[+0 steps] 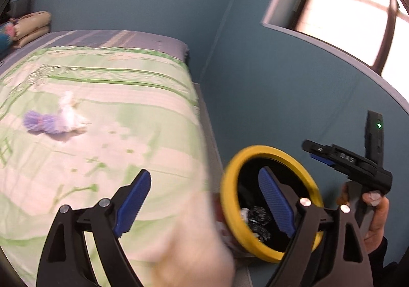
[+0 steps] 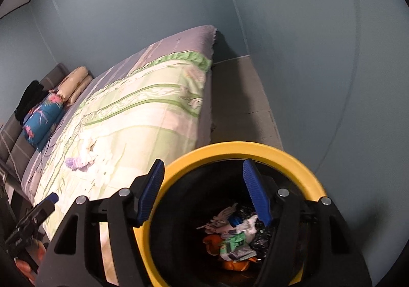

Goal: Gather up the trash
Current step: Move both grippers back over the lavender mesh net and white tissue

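A black bin with a yellow rim [image 2: 230, 149] stands on the floor at the bed's near corner. It holds crumpled wrappers and paper [image 2: 231, 234]. My right gripper [image 2: 203, 167] hangs open over the bin's mouth with nothing between its blue pads. My left gripper [image 1: 204, 177] is open and empty, spanning the bed's edge and the bin rim [image 1: 226, 190]. On the bed lie a purple crumpled scrap [image 1: 41, 122] and a white one [image 1: 69, 110], well beyond the left fingers. The same scraps [image 2: 76, 162] show in the right wrist view.
The bed [image 1: 115, 87] has a green patterned cover, with folded pillows [image 2: 74, 84] and a blue floral bundle [image 2: 42, 121] at its head. A teal wall and a bright window [image 1: 352, 11] stand to the right. A strip of floor [image 2: 237, 98] runs between bed and wall.
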Motion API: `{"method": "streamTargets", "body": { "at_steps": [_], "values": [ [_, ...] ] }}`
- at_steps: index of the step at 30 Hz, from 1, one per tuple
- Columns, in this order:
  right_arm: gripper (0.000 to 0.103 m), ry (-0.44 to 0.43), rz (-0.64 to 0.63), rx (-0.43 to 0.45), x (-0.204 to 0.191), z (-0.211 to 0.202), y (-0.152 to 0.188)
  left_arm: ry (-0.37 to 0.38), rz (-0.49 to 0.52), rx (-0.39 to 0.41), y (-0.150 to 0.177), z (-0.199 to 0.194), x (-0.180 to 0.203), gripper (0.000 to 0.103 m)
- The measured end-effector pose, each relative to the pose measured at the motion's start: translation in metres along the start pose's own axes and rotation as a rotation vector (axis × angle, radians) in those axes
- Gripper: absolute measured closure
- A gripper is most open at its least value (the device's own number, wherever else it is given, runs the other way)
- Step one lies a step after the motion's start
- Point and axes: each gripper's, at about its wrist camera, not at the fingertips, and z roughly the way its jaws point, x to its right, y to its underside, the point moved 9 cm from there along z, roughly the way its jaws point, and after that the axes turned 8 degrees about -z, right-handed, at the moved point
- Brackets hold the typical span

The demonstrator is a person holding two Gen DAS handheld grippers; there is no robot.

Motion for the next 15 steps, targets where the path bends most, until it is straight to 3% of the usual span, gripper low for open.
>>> {"method": "streamTargets", "body": {
  "at_steps": [15],
  "values": [
    [0.041,-0.142,-0.205,-0.073,-0.137,0.067,-0.024,-0.217,-0.181,0.074,-0.039,-0.034,-0.147,0.018]
  ]
}}
